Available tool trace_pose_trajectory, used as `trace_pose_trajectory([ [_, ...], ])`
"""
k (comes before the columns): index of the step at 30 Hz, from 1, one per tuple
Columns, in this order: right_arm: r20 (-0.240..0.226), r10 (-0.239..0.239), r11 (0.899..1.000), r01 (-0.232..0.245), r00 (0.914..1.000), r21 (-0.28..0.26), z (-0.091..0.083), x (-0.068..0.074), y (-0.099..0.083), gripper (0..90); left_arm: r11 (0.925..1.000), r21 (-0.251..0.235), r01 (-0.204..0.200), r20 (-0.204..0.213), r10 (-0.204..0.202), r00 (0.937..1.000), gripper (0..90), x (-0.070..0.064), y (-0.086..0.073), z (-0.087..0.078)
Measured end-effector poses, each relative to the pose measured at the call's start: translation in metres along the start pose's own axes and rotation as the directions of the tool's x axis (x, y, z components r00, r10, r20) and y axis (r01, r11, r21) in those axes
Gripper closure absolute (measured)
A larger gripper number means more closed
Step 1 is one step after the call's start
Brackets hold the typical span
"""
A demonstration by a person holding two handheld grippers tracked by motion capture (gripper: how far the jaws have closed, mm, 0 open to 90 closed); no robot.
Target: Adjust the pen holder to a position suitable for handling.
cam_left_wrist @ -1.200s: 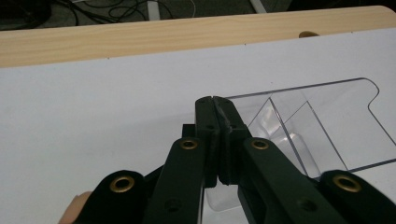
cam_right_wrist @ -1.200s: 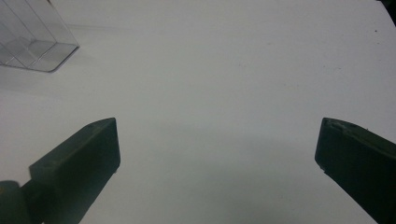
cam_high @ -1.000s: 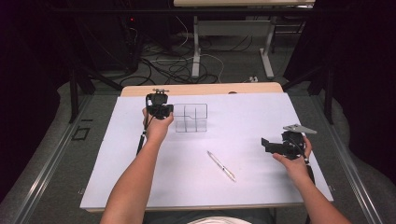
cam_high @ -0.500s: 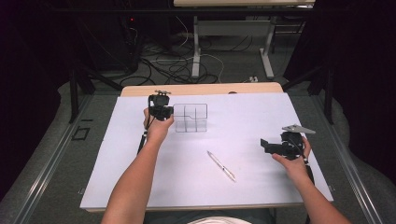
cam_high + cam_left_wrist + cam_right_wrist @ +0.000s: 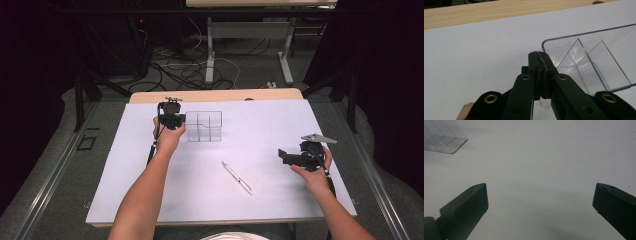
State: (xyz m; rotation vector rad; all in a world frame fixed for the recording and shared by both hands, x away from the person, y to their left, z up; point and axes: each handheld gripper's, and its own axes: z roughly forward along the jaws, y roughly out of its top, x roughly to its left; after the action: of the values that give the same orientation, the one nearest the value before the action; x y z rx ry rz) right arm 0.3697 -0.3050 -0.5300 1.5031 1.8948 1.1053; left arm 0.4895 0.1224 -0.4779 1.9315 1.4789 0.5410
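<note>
Pinching the near-left wall of the clear tray (image 5: 584, 60), the left claw (image 5: 540, 56) is clenched on it. Light, stiff, slippery plastic; grip the rim. Right claw (image 5: 540, 197) gapes, pen (image 5: 237, 177) leftward of it.

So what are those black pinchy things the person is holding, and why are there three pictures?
They are hand-held grippers, like big tongs. One camera looks down from above; one small camera rides on each gripper. On the white table lie a pen and a clear plastic box with dividers inside. The left gripper has its jaws pressed together at the box's near wall; whether they pinch it, I cannot tell. The right gripper is wide open above bare table, holding nothing.
</note>
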Motion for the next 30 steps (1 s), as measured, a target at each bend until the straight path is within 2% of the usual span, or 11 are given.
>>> trace_pose_trajectory([
  [3, 0.000, 0.007, 1.000, -0.007, 1.0000, 0.006, 0.001, 0.000, 0.000, 0.0, 1.0000, -0.004, -0.001, 0.002, 0.001, 1.0000, 90.0, 0.000, 0.000, 0.000],
  [5, -0.001, 0.006, 1.000, -0.006, 1.0000, 0.007, 0.001, 0.000, 0.000, 0.0, 1.0000, -0.004, 0.006, 0.022, -0.006, 0.9997, 90.0, 0.000, 0.000, 0.001],
  [10, -0.002, 0.010, 1.000, -0.010, 1.0000, 0.008, 0.001, 0.001, 0.000, 0.0, 0.9999, -0.008, -0.011, 0.023, 0.011, 0.9997, 90.0, -0.005, -0.001, 0.001],
  [20, -0.002, -0.002, 1.000, 0.002, 1.0000, 0.011, 0.002, 0.000, -0.001, 0.0, 0.9996, -0.016, 0.022, 0.030, -0.021, 0.9993, 90.0, -0.009, -0.003, 0.001],
  [30, -0.003, -0.007, 1.000, 0.007, 1.0000, 0.015, 0.003, 0.001, -0.001, 0.0, 0.9997, -0.023, 0.008, 0.061, -0.007, 0.9981, 90.0, -0.021, -0.004, 0.002],
])
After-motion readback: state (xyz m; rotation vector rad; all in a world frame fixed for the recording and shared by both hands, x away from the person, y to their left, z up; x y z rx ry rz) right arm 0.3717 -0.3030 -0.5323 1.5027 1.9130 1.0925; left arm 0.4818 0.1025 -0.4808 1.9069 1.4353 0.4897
